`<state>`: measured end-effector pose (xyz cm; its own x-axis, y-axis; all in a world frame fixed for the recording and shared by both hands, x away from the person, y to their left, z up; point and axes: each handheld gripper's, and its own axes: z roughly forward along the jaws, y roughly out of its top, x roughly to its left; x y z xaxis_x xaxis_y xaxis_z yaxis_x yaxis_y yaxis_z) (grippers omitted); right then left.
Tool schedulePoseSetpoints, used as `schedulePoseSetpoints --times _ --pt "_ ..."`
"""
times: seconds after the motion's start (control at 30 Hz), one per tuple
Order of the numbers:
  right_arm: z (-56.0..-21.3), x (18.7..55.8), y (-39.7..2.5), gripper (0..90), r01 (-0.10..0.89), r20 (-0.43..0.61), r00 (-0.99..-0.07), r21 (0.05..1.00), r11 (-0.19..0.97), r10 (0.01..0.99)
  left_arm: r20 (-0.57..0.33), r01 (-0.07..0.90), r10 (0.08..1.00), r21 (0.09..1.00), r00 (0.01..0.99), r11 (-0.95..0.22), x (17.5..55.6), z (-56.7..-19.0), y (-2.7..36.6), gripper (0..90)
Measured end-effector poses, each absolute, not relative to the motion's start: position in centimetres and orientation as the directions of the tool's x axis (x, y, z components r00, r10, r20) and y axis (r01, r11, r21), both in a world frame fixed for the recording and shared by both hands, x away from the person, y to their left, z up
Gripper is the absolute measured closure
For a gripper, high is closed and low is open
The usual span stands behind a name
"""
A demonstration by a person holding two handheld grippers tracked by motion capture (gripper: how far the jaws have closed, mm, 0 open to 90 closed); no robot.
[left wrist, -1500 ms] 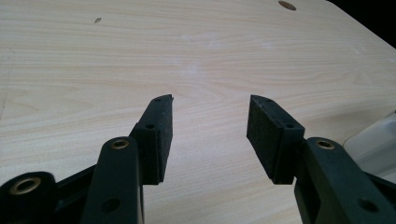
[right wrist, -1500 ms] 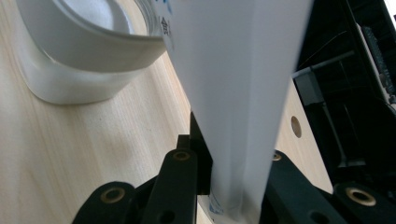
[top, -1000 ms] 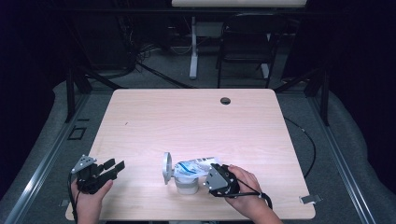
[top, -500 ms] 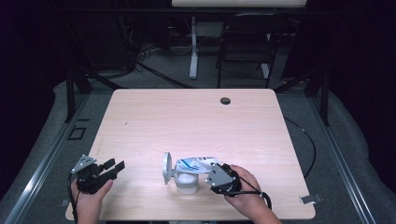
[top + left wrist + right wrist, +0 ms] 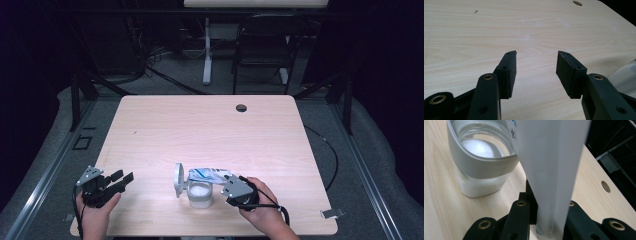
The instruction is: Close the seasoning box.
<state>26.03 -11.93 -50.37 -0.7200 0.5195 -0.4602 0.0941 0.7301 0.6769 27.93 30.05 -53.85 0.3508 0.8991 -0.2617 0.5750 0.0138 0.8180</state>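
Right gripper view: your right gripper is clamped on the white packet, which rises between the jaws and leans over the glass jar of white powder just beyond. Your left gripper sits wide open, well apart from it, holding nothing.
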Motion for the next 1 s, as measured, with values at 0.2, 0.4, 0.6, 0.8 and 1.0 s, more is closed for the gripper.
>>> schedulePoseSetpoints --times 0.2,0.4,0.6,0.8,1.0 --pt "-50.38 26.13 -12.10 83.2 0.108 -0.432 -0.727 0.696 0.710 0.534 -0.262 0.572 0.899 0.820 0.350 0.016 27.95 -53.88 30.07 51.2" --pt "-50.38 26.14 -12.20 83.2 0.116 -0.416 -0.733 0.703 0.701 0.538 -0.261 0.574 0.900 0.819 0.349 0.015 27.95 -53.89 30.03 51.2" --pt "-50.45 26.17 -12.25 83.2 0.120 -0.400 -0.740 0.712 0.692 0.540 -0.263 0.573 0.900 0.820 0.348 0.018 27.95 -53.92 30.04 51.2" --pt "-50.37 26.19 -12.31 83.2 0.125 -0.388 -0.745 0.718 0.685 0.543 -0.262 0.571 0.900 0.821 0.349 0.018 27.96 -53.93 30.06 51.2" --pt "-50.37 26.29 -12.46 83.3 0.138 -0.368 -0.742 0.734 0.665 0.560 -0.264 0.574 0.899 0.818 0.349 0.017 27.96 -53.94 30.06 51.2"
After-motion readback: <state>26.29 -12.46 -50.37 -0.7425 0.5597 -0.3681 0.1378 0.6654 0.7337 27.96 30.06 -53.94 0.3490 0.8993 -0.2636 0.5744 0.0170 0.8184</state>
